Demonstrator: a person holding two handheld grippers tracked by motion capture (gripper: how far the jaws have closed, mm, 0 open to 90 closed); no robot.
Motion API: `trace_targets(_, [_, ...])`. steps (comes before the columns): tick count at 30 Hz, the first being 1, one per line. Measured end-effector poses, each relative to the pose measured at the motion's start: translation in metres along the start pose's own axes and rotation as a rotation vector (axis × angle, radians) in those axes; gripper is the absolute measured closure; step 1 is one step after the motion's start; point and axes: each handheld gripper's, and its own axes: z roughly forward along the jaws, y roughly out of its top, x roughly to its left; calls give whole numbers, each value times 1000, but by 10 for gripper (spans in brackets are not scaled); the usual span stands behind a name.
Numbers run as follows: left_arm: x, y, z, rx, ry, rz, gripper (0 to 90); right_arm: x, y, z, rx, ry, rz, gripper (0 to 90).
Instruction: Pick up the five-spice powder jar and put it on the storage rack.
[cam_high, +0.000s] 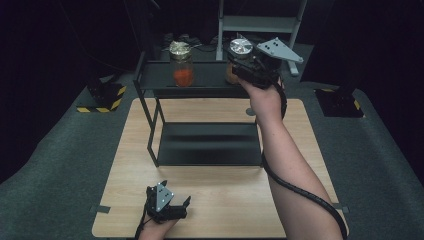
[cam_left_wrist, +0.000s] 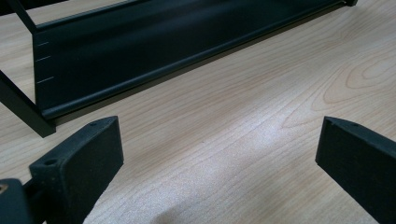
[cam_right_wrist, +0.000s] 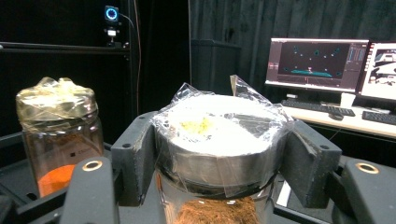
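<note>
- Right claw (cam_right_wrist: 219, 158): raised at the top shelf of a black metal rack (cam_high: 205, 80), its jaws closed against either side of a jar lid. Grey three-cornered plate on top; black cable trailing back along the forearm to the near edge of the worktop.
- Held jar (cam_right_wrist: 219, 144): clear glass, upright, with a broad silver metal lid under a crumpled sheet of clear plastic wrap. A yellowish smear shows on the lid top through the wrap. Contents brown and fibrous-looking, seen just below the lid. In the high view it stands at the right end of the top shelf; whether its base rests on the shelf or is lifted slightly clear cannot be told.
- Second jar (cam_high: 182, 64): clear glass, upright, on the same shelf, left of the held one and apart from it. Gold-toned lid under similar crinkled wrap; orange powder fills the lower part.
- Rack: two tiers, thin black frame legs, the lower shelf (cam_high: 210, 144) bare and dark, standing on the far half of the worktop.
- Left claw (cam_high: 167, 202): low over the near edge of the worktop, held in a hand, jaws spread wide with nothing between them. Its own view looks across bare wood grain to the lower shelf's front lip.
- Worktop (cam_high: 225, 195): pale wood, rectangular.
- Background, right gripper view: two lit monitors (cam_right_wrist: 315, 63) and keyboards on a desk.
</note>
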Motion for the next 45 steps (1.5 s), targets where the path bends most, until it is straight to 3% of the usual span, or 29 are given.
trace_targets(35, [2,-1,0,-5,-7,-5,11,-5,-8,12,15,-1,34,326])
trace_targets(41, [2,-1,0,-3,-7,-3,11,0,-4,11,21,-21,46,63])
trace_targets(45, [1,-1,0,-4,-6,-2,11,1,-5,7,7,-15,46,0])
